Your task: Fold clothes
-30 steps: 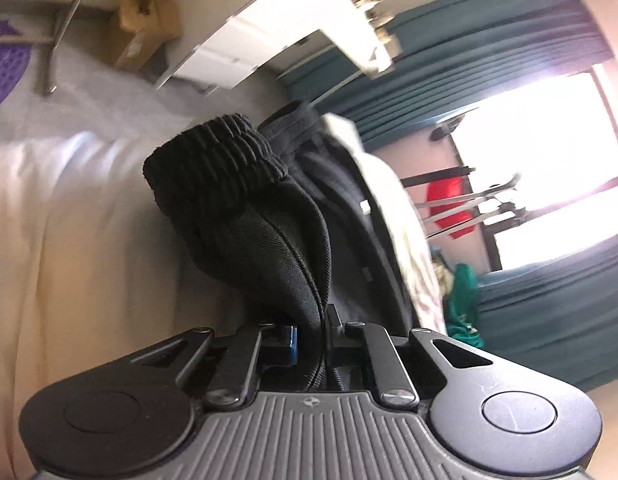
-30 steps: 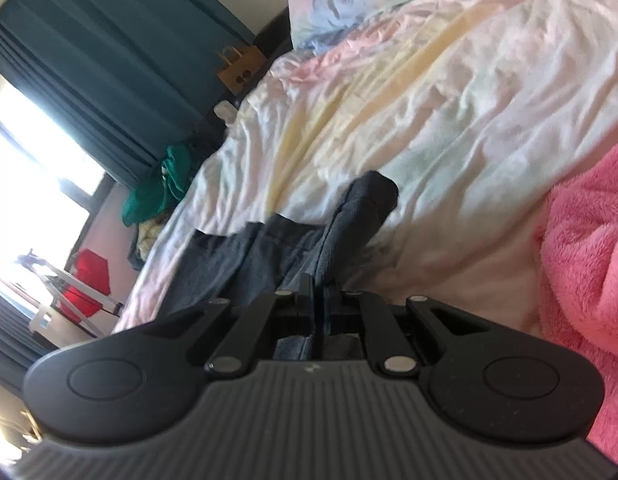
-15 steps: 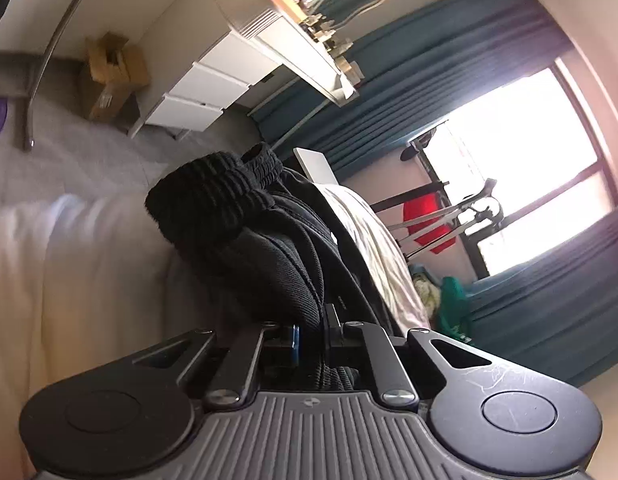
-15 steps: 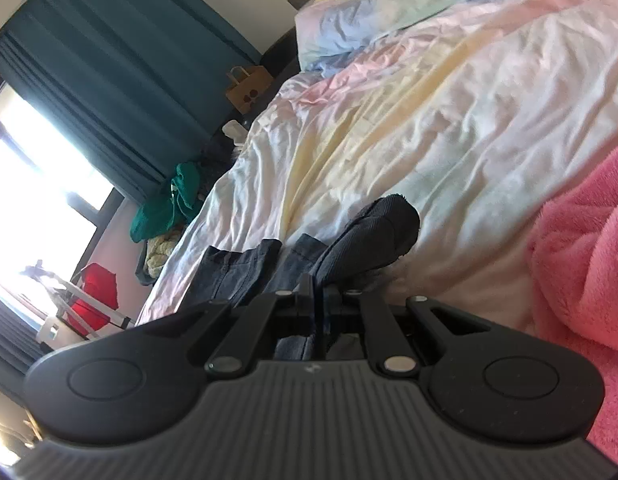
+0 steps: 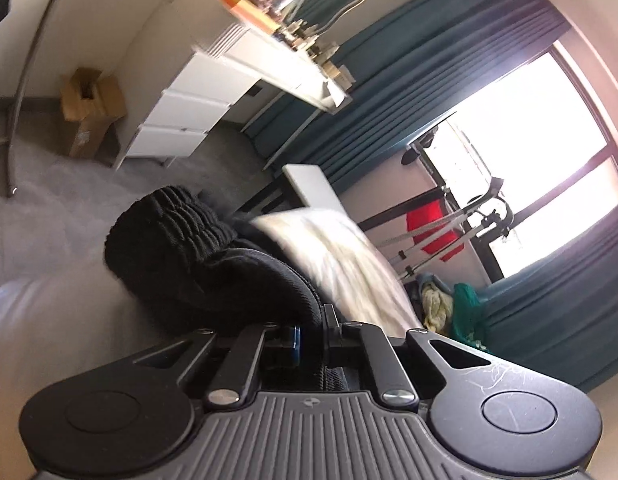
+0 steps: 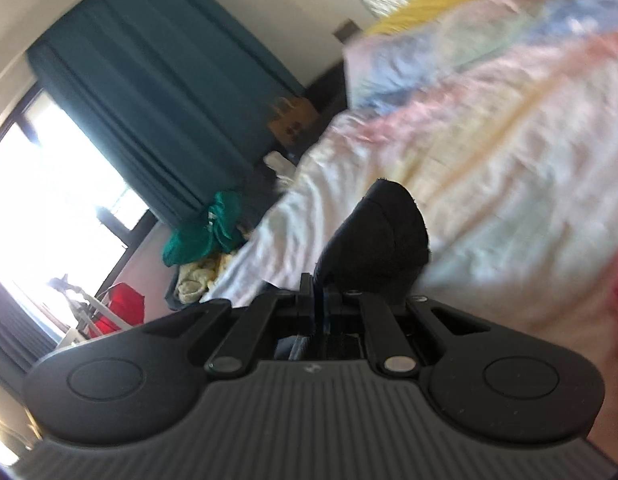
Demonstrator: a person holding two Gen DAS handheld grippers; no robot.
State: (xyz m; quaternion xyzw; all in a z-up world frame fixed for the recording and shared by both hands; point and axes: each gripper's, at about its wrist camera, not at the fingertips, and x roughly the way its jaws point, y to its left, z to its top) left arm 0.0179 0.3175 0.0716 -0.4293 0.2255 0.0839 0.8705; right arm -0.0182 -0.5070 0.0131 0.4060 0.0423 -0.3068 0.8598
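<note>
A black garment with a ribbed cuff [image 5: 177, 240] bunches up in front of my left gripper [image 5: 312, 330], which is shut on its fabric and holds it above the white bed edge [image 5: 341, 256]. My right gripper [image 6: 315, 300] is shut on another part of the same dark garment [image 6: 385, 232], lifted over the pastel striped bedding [image 6: 489, 160]. The rest of the garment hangs below both grippers, hidden.
A white dresser [image 5: 197, 112] and a cardboard box [image 5: 89, 108] stand on the grey carpet. Teal curtains [image 6: 161, 92] frame a bright window. A green clothes pile [image 6: 201, 236] and a red item [image 6: 121, 308] lie beyond the bed. A pink blanket edge [image 6: 617, 312] shows at right.
Both grippers have risen with the garment, and the views tilted up toward the room. The garment no longer lies spread on the bed in the right wrist view.
</note>
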